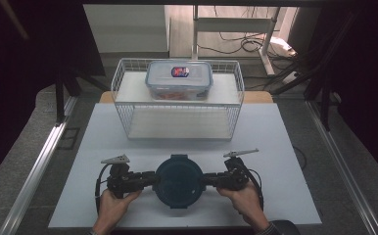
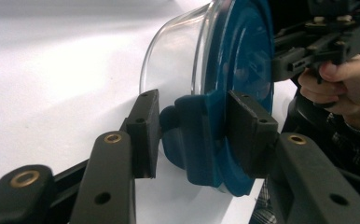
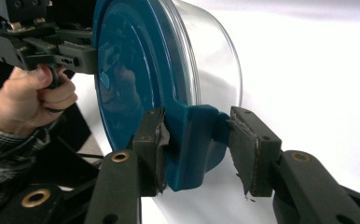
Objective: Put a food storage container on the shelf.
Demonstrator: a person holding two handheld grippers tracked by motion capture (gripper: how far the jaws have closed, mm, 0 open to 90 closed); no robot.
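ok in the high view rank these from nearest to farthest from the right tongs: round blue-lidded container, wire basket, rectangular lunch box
1. round blue-lidded container: right at the right tongs, at the table's near edge, centre.
2. wire basket: beyond it, mid-table.
3. rectangular lunch box: farthest, at the back of the basket.

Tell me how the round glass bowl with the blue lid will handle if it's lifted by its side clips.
The bowl has thick clear glass walls, so it is probably heavy for its size and breakable if dropped. The blue lid looks like stiff plastic; its clips may flex or pop open under the weight. Smooth glass would likely slip, so the left tongs and right tongs suit the clips better.
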